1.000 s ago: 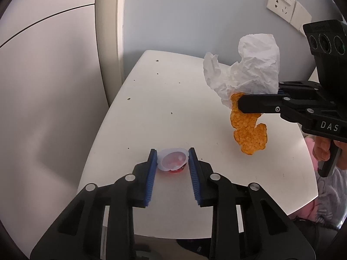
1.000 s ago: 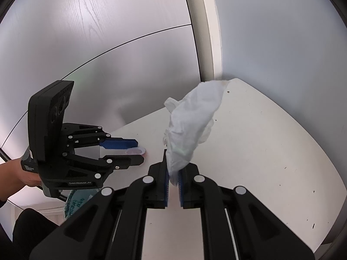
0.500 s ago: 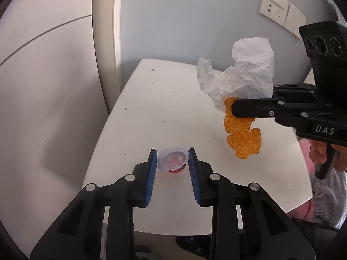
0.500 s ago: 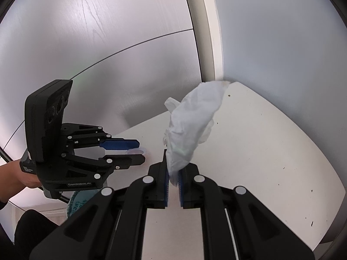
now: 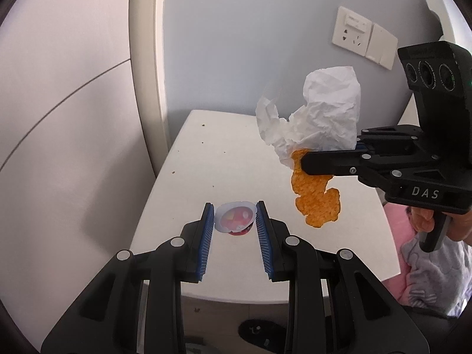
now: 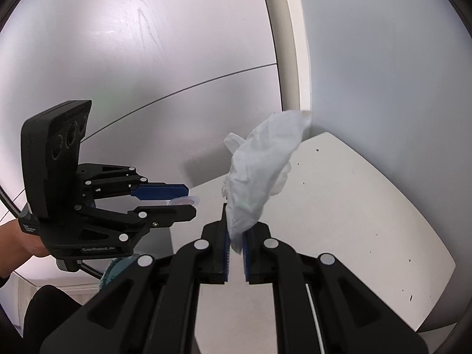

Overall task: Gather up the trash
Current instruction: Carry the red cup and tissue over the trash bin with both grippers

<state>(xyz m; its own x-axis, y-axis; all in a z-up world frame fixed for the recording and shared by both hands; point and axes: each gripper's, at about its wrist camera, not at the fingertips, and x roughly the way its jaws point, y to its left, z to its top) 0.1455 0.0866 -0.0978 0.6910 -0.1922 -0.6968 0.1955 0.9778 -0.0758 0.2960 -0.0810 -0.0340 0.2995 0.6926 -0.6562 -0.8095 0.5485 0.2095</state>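
My left gripper [image 5: 235, 219] is shut on a small white plastic cup [image 5: 234, 217] with red remains inside, held above the near edge of the white table [image 5: 224, 162]. My right gripper [image 6: 235, 236] is shut on a crumpled white tissue [image 6: 259, 177] with an orange stained patch [image 5: 314, 194] hanging below it. The right gripper [image 5: 303, 163] shows at the right of the left wrist view, with the tissue [image 5: 318, 121] held above the table. The left gripper [image 6: 188, 202] shows at the left of the right wrist view with the cup's rim [image 6: 184, 201] between its fingers.
The table [image 6: 339, 206] has dark specks and stands in a corner between a blue-grey wall and a white panelled wall. A wall socket [image 5: 351, 31] is up on the right. Pink and grey fabric [image 5: 424, 265] lies beyond the table's right edge.
Both grippers have risen and pulled back from the table with the cup and the tissue still held. The table looks smaller and farther below.
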